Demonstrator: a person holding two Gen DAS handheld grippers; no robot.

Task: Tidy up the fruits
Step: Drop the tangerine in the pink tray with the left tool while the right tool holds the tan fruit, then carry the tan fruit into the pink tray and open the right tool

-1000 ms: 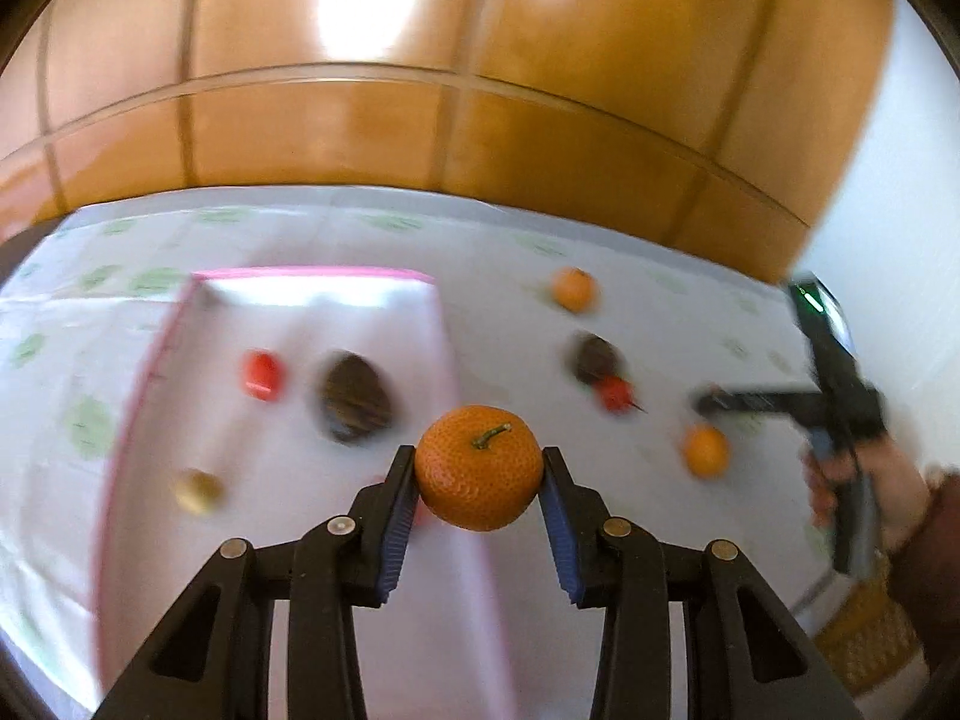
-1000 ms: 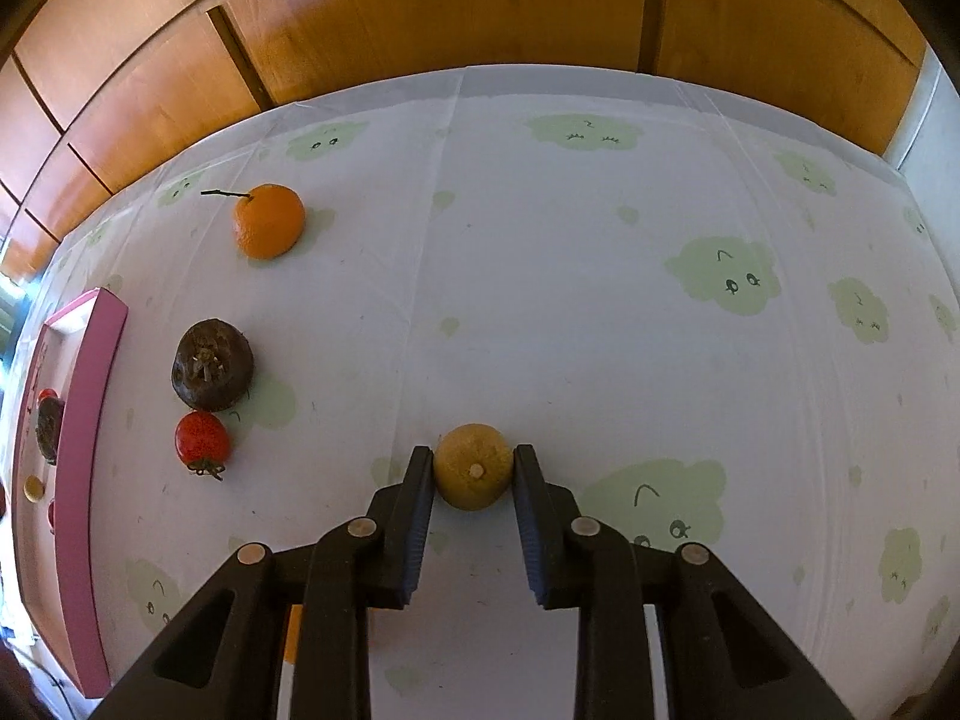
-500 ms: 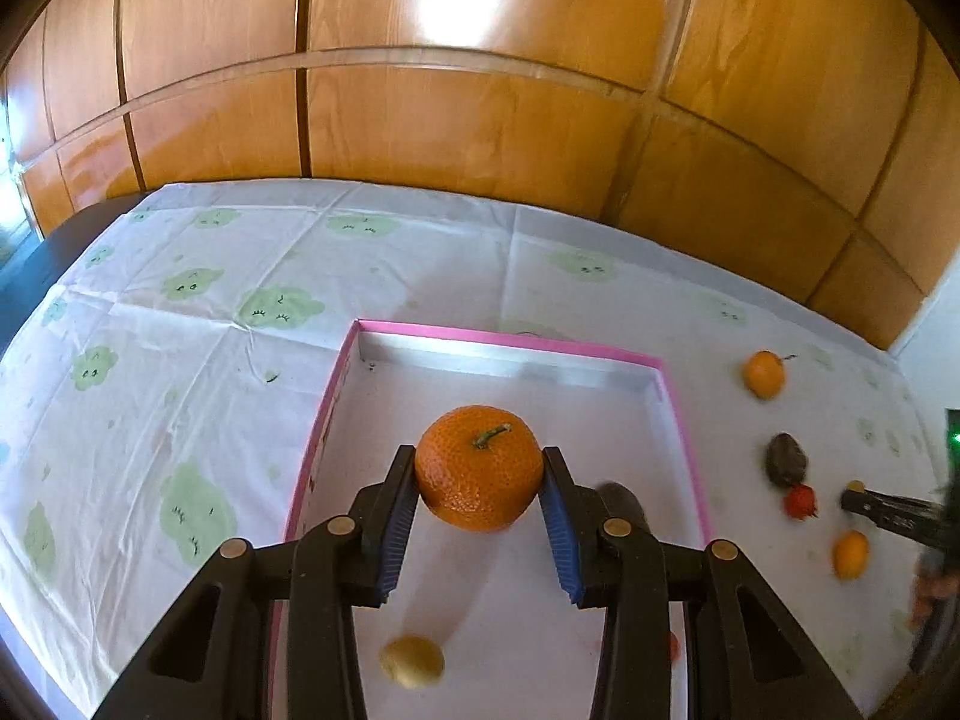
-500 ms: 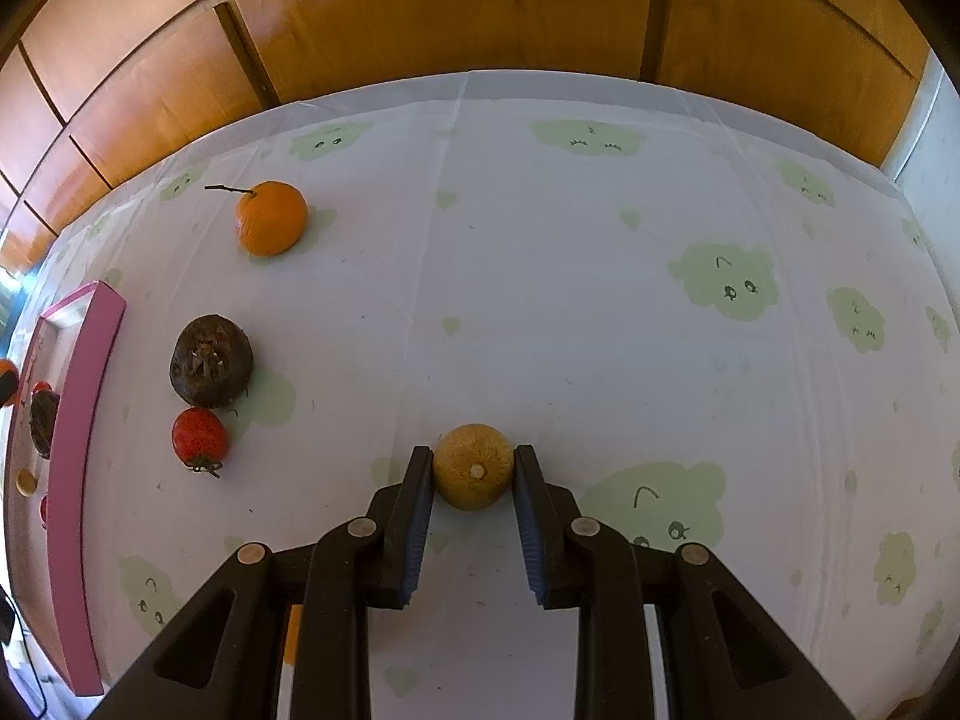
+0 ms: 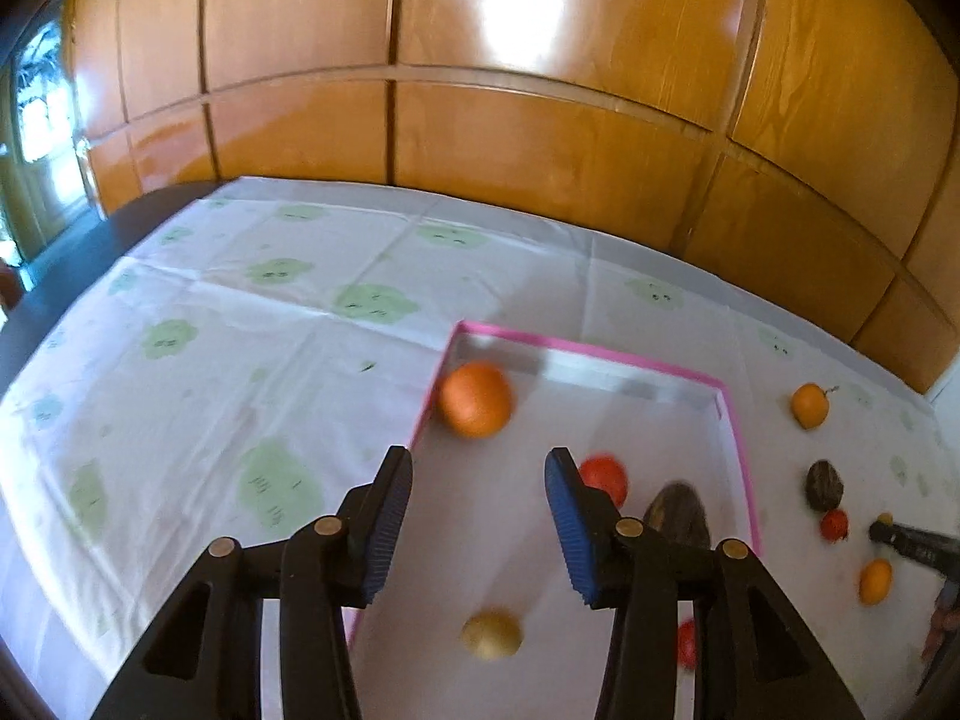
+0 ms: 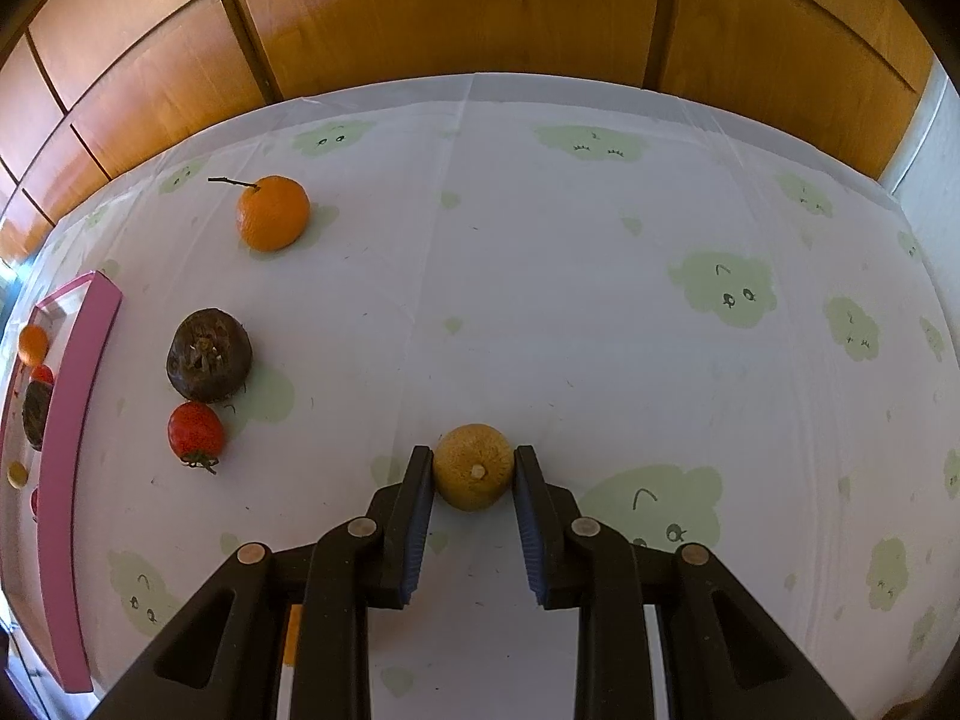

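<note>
Daylit, bright. Hot glare patch on the wood panelling (image 5: 522,6) above the left fingers (image 5: 384,516), blown white. Left view motion-blurred: tangerine (image 5: 475,399) ahead of those fingers smeared, tray (image 5: 588,351) edge soft. Right view sharp, soft shadows under fruit. Heavy fisheye bending, dark vignette corners both.

There are no words, numbers, labels or brand names to read in either view. The only marks are little drawn faces, with eyes and brows, on the green cloud shapes printed on the tablecloth (image 6: 600,276). One such cloud (image 6: 723,288) sits at about 2 o'clock in the right wrist view.
</note>
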